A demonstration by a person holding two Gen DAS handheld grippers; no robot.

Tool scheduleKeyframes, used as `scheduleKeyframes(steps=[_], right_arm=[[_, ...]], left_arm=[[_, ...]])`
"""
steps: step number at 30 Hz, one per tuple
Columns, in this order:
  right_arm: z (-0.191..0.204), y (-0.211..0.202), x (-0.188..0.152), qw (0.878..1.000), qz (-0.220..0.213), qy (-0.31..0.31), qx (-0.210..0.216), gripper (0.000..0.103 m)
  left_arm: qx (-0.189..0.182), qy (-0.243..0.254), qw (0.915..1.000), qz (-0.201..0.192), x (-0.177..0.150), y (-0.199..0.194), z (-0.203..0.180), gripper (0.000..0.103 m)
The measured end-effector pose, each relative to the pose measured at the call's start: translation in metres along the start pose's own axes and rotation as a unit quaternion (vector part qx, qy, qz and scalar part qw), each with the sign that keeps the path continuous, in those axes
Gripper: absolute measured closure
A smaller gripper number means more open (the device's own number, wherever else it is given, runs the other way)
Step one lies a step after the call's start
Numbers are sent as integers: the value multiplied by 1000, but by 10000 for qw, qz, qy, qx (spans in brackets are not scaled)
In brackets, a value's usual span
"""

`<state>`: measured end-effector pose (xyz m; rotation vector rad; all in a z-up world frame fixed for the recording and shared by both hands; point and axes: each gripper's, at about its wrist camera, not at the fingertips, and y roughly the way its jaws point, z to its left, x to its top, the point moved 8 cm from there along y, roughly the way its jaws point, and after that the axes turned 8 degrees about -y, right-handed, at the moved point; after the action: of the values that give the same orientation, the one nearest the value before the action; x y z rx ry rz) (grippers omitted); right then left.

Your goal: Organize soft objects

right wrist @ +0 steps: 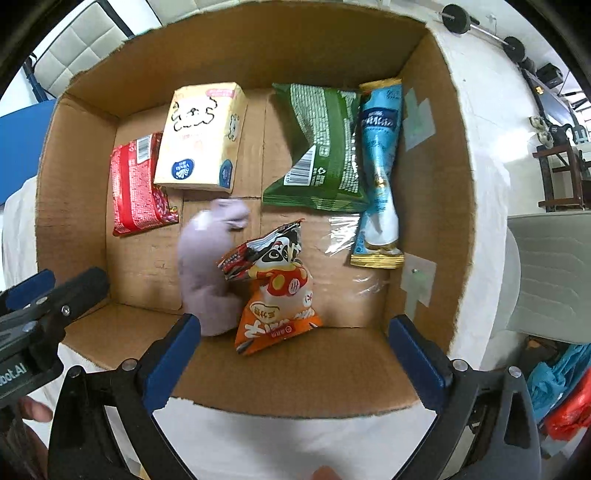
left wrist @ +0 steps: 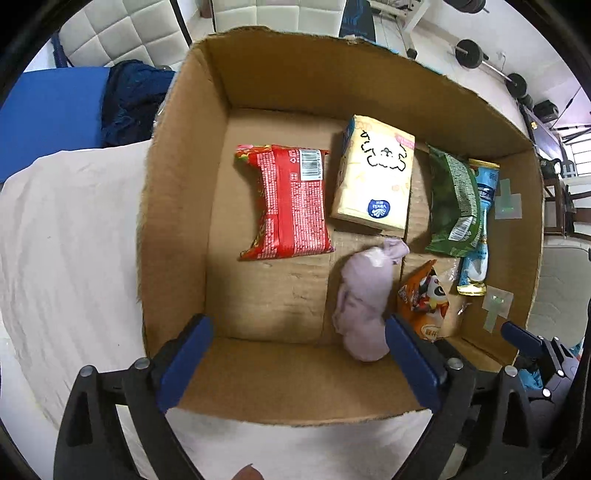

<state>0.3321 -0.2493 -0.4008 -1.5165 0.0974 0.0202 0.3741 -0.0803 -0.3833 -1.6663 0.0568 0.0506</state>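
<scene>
A cardboard box [left wrist: 184, 192] [right wrist: 74, 206] stands on a white cloth. On its floor lie a red snack pack [left wrist: 291, 203] [right wrist: 136, 184], a yellow tissue pack [left wrist: 373, 173] [right wrist: 203, 136], a green bag [left wrist: 454, 203] [right wrist: 321, 147], a blue wrapper [left wrist: 480, 229] [right wrist: 380, 166], an orange panda snack bag [left wrist: 424, 299] [right wrist: 277, 295] and a lilac soft cloth [left wrist: 364, 299] [right wrist: 207, 266], blurred in the right wrist view. My left gripper [left wrist: 299, 365] is open and empty above the box's near wall. My right gripper [right wrist: 295, 362] is open and empty there too.
The white cloth [left wrist: 66, 240] covers the surface around the box. A blue mat [left wrist: 48, 114] and a dark blue garment [left wrist: 129, 99] lie at the far left. Padded white chairs [left wrist: 122, 33] and barbells [left wrist: 476, 55] stand beyond. Coloured bags [right wrist: 561, 391] lie at the right.
</scene>
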Motion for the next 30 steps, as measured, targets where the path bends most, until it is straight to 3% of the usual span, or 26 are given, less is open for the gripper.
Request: scheduleKeyframes(steps=[13,22,30], right_arm=[[-15,-40,-44,9988,-487,101,-47,0],[-3,-108,-76,9929,-1179,146,3,0],[0,-184,-131,9804,-1968,70,-73,0]], left_arm=[[258,102,9976,-626,-22,-32,3,6],[243,217,9893,-1422,-60,-98,-1,0],[-41,209,9778,-2087,-116,-168,-4,0]])
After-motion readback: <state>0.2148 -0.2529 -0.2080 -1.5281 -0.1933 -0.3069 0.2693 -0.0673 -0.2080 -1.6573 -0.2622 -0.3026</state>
